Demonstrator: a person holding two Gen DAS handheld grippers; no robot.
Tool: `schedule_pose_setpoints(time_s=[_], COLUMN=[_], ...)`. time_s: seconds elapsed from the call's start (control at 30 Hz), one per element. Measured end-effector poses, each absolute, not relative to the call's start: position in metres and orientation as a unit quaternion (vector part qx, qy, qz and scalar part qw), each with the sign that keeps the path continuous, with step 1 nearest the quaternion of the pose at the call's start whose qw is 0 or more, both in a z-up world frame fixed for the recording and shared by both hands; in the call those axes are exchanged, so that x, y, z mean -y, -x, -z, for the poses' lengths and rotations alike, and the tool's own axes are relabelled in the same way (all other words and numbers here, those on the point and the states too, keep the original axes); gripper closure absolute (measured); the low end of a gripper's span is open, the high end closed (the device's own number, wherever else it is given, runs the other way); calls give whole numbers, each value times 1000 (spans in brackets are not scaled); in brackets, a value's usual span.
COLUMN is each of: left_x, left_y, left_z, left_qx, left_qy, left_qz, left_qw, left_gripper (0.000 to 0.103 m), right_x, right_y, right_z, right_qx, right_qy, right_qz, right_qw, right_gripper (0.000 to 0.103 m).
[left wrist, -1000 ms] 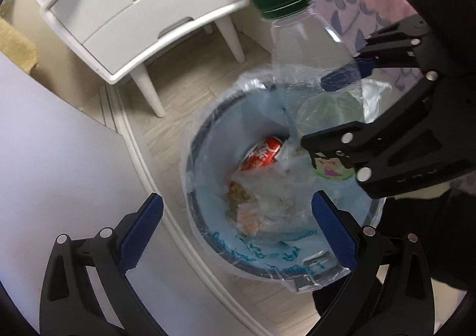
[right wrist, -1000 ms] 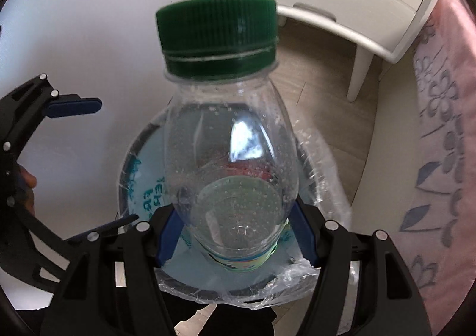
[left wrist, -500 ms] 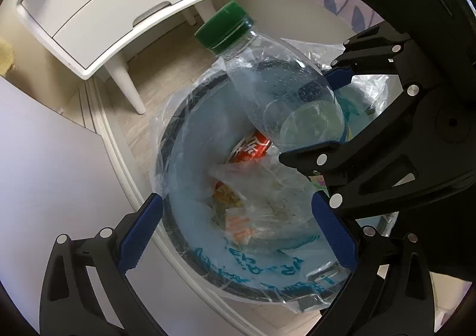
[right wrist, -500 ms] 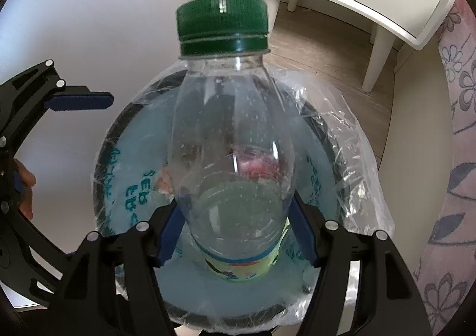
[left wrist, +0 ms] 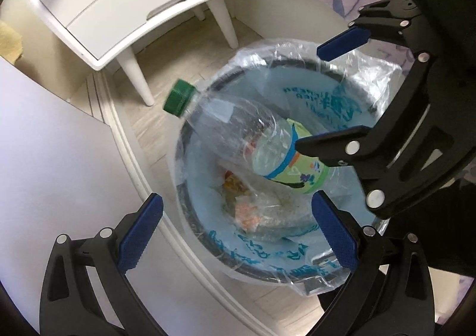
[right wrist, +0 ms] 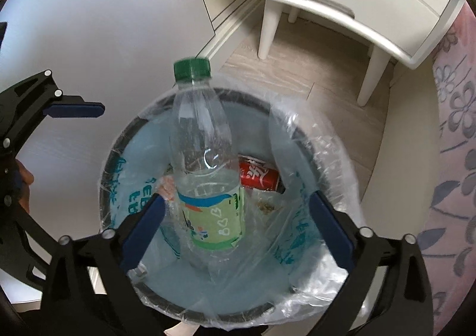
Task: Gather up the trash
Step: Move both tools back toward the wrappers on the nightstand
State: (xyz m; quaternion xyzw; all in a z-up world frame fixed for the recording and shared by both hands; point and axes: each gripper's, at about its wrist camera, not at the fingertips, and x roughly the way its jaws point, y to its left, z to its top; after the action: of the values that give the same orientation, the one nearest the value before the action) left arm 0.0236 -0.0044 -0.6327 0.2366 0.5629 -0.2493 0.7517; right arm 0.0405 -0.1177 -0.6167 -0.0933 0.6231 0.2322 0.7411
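Dropping free between the wide-open right tongs, a clear bottle hangs over the lined bin, cap tilted beyond the rim. Left tongs, also spread and empty, hover nearby.

The right gripper has opened; the bottle, freed, drops toward the bin, cap at 12 o'clock.

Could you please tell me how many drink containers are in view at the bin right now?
2: a clear green-capped bottle dropping between the open right gripper fingers, and a red can lying inside the bin. Others may be buried.
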Motion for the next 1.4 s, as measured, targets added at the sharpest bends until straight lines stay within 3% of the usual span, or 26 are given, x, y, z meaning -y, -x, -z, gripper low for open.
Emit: schedule_pose_setpoints(time_s=[0.47, 0.97, 1.13, 1.4], left_x=[10, 35, 43, 54], left_y=[-81, -190, -216, -237], left_z=[521, 376, 344, 338], left_qx=[-527, -414, -389, -386], left_qy=[-181, -166, -162, -166], left_qz=[238, 209, 216, 204], left_qw=[795, 870, 881, 884], left_gripper=[6, 6, 6, 6], right_x=[168, 196, 206, 222], right_y=[-101, -171, -187, -217], right_z=[479, 336, 309, 303], right_qx=[-533, -443, -425, -421], right_qy=[89, 66, 62, 54], right_qz=[-156, -94, -79, -70], right_qw=[827, 889, 900, 903], right_gripper=[7, 7, 7, 7])
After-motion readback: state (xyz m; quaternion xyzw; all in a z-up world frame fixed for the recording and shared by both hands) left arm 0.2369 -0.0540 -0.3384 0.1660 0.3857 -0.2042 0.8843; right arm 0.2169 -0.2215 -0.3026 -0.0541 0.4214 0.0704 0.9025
